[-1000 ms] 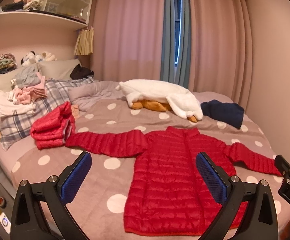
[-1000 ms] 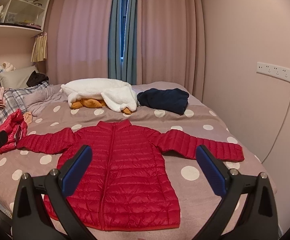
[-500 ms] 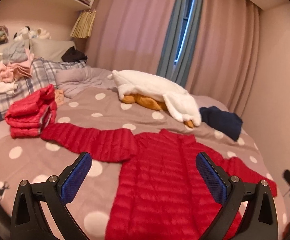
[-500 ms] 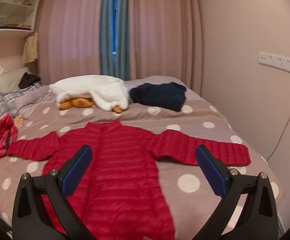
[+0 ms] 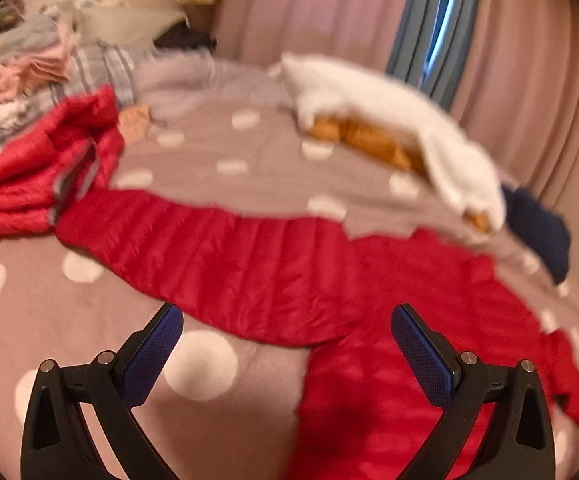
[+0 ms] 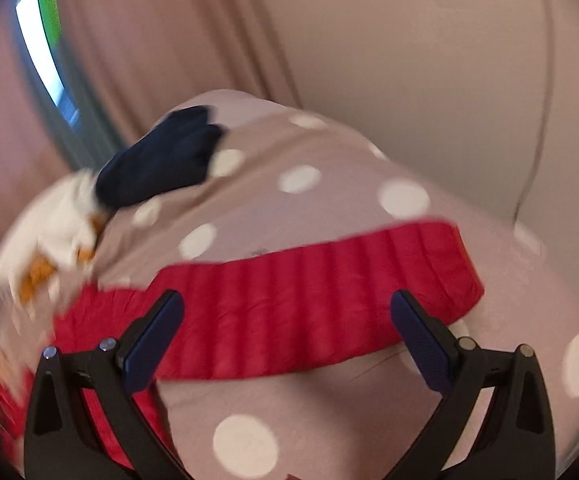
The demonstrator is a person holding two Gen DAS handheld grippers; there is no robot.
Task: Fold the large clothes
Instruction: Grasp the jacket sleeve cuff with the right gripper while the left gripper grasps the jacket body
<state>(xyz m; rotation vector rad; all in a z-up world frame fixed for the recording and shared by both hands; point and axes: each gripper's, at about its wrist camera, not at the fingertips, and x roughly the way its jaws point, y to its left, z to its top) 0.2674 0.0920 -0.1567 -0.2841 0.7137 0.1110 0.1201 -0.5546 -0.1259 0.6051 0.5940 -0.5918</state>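
While unfolded, red jacket (image 5: 273, 264) between grippers.

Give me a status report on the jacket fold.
Both grippers open, left and right, each over a sleeve. Red jacket flat, unfolded. Nothing in the way.

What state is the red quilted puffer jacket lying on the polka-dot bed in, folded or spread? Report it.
Spread. The red quilted puffer jacket lies flat on the polka-dot bed, both sleeves stretched outward; neither gripper holds it.
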